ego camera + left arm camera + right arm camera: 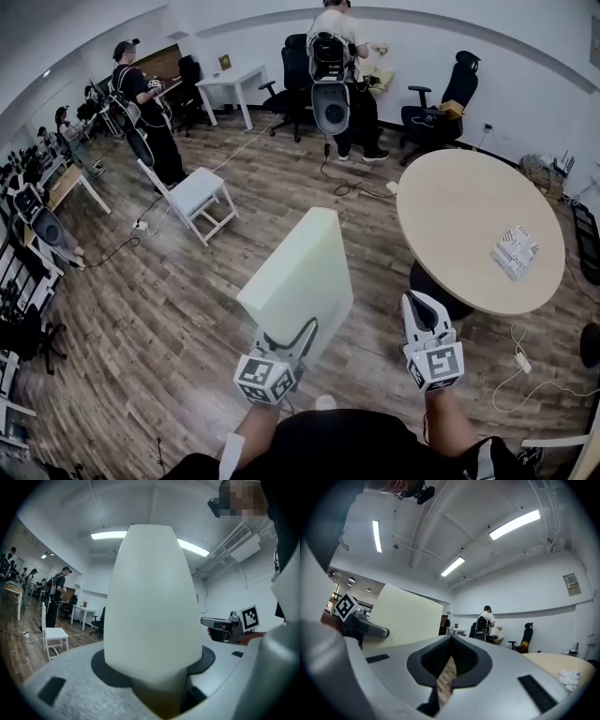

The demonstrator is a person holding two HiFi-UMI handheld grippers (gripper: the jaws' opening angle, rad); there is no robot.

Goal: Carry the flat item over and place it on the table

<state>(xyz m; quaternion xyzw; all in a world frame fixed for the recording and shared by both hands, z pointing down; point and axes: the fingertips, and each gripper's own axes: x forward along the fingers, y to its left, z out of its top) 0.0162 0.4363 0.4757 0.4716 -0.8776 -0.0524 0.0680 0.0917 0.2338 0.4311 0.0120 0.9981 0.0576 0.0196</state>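
Note:
The flat item is a thick pale foam slab [300,277], held upright over the wooden floor. My left gripper [286,342] is shut on its lower edge. In the left gripper view the slab [150,602] stands up from between the jaws and fills the middle of the picture. My right gripper [422,309] hangs to the slab's right, apart from it, shut and empty. The right gripper view shows its jaws meeting at the tip [451,641], with the slab [405,620] off to the left. The round beige table [469,225] lies ahead to the right.
A small printed packet [514,251] lies near the table's right edge. A white chair [197,195] stands ahead on the left, with cables on the floor. Two people with gear stand at the back [337,66] and back left [145,112]. Black office chairs line the far wall.

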